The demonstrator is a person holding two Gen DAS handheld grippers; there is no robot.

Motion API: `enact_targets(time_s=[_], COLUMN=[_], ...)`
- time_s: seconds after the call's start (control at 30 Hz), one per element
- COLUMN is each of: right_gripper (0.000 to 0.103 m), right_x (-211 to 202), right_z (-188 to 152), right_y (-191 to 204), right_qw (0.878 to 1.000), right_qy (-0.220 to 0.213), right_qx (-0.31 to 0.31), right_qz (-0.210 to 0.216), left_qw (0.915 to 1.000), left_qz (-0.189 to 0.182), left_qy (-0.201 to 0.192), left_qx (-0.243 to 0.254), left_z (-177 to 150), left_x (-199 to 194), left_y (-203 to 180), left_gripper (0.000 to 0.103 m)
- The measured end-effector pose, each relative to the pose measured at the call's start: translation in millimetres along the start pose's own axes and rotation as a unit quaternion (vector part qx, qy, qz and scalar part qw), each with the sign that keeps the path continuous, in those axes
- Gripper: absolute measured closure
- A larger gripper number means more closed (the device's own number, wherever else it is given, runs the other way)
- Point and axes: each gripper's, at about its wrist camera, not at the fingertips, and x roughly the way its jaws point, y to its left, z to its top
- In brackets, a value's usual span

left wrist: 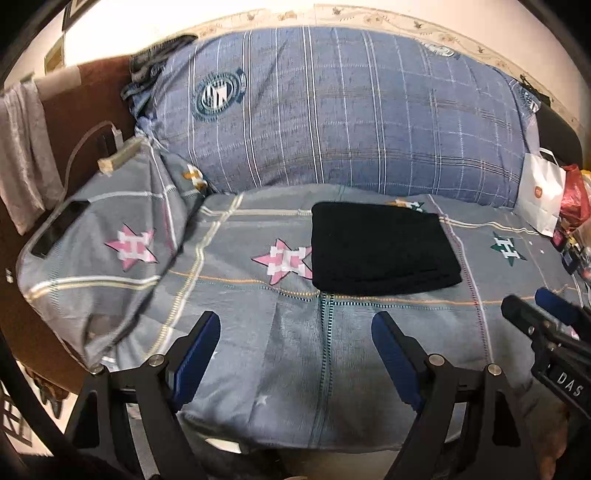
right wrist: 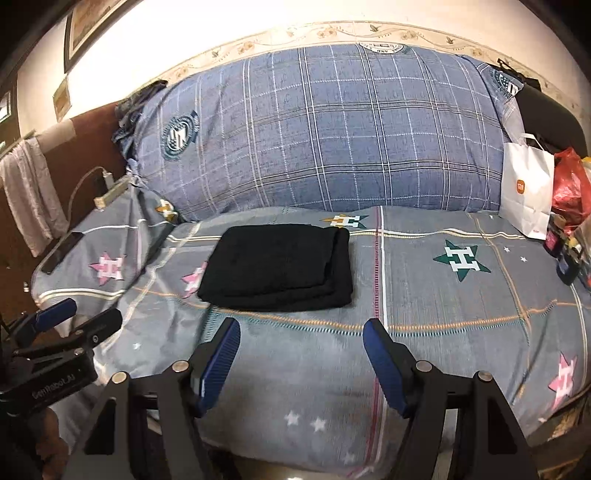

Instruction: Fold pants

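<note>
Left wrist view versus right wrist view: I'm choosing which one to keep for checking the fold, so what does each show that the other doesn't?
Only the left wrist view shows the right tongs entering from the right edge. Only the right wrist view shows the stacked layers on the right edge of the folded black pants, a framed picture on the wall, and the left tongs at the left edge. Both show the pants lying folded on the star-patterned bedsheet, the blue plaid pillow, the white paper bag, and both tongs open, clear of the pants.
</note>
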Motion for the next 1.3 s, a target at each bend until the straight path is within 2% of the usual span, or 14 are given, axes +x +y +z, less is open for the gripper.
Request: enact_targets(time_s=[0.07,0.13,0.17,0.33,0.43,0.6,0.9,1.3], right_gripper=[0.030,0.030,0.030,0.030,0.030,0.030,0.030,0.030], right_x=[23.6,40.4,47.3,58.3,68.9,82.5,93.6,92.1], right_z=[-5.2,-8.3,-8.3,-5.3,-0.9,1.9,4.2,3.5], right_y=[-2.7,-4.3,-5.5,-4.5,-8.8,-15.0,-21.9,-17.8], right_qw=[1.000,0.998,0.998,0.997,0.997,0.996,0.994,0.995], right_qy=[0.028,0.059,0.068,0.068,0.075,0.088,0.098,0.094], right_qx=[-0.005,-0.004,-0.003,-0.021,-0.015,-0.003,0.004,-0.009], right_qz=[-0.012,-0.019,-0.017,-0.033,-0.025,-0.036,-0.038,-0.043], left_qw=[0.9999,0.9991,0.9987,0.9991,0.9987,0.9979,0.9964,0.9969], left_qz=[-0.002,0.000,-0.010,-0.006,-0.013,-0.010,-0.027,-0.028], left_qy=[0.009,0.037,0.045,0.040,0.048,0.059,0.080,0.073], left_qx=[-0.010,-0.019,-0.023,-0.008,0.004,0.023,0.010,0.009], left_z=[-2.7,-1.9,-0.1,5.8,7.9,10.3,12.7,12.7], left_x=[17.6,34.6,40.5,48.4,56.9,70.9,83.0,78.2], left_y=[1.5,1.0,0.9,-8.7,-16.9,-25.5,-23.6,-21.8], left_gripper=[0.019,0.019,0.019,0.019,0.019,0.019,0.019,0.019])
